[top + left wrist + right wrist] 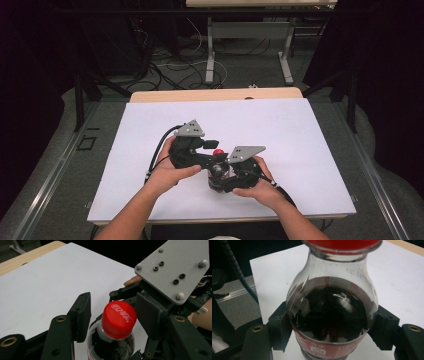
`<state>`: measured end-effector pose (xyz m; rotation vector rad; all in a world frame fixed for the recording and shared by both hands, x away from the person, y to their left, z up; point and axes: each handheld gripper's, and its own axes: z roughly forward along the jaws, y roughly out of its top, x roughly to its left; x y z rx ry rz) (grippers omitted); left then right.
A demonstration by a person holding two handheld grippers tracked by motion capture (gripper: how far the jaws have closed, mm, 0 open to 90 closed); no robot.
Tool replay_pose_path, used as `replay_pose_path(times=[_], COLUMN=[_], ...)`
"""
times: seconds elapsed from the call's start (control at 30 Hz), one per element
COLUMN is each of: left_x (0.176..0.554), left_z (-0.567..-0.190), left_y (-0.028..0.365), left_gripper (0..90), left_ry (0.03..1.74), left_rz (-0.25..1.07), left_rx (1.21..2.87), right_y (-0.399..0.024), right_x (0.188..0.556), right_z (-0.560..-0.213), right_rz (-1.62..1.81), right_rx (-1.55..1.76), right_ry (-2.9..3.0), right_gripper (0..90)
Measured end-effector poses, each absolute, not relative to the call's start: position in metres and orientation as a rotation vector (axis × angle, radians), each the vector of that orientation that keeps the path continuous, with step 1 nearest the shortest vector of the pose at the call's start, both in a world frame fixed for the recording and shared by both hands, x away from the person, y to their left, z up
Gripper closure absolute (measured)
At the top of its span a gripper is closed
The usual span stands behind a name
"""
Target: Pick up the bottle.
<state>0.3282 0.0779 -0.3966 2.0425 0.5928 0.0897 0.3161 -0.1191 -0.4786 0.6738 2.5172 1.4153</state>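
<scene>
Cap (119, 318) red w/ white Chinese Coca-Cola script

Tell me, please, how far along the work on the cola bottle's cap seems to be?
Done: the right gripper is clamped on the body of the cola bottle, steadying it upright on the white table. In hand: the left gripper straddles the red cap, its pads apparently clear of it. Left: the cap is on the neck, so gripping and twisting it probably remain.

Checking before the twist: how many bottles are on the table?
1. The bottle stands near the front middle of the white table, gripped at its body by the right tongs, with its red cap between the left tongs.
</scene>
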Motion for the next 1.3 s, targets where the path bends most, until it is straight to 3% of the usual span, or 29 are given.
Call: replay_pose_path(times=[0.27,0.53,1.0,1.07,1.3], left_x=[0.33,0.331,0.319,0.319,0.323], left_z=[-0.4,-0.404,-0.4,-0.399,-0.391], left_y=[0.075,0.067,0.048,0.048,0.061], left_gripper=[49.8,60.5,61.2,60.1,43.6], left_ry=[0.586,0.591,0.89,0.879,0.758], left_rz=[0.069,0.072,0.235,0.221,0.153], left_rx=[2.048,2.045,1.975,1.967,1.986], right_y=[-0.118,-0.116,-0.116,-0.118,-0.12], right_x=[0.315,0.315,0.316,0.316,0.317], right_z=[-0.478,-0.48,-0.481,-0.48,-0.479], right_rz=[1.408,1.393,1.347,1.338,1.377], right_rx=[0.668,0.686,0.75,0.737,0.727], right_ry=[2.532,2.536,2.455,2.478,2.475], right_gripper=[30.0,30.1,30.1,30.1,30.1])
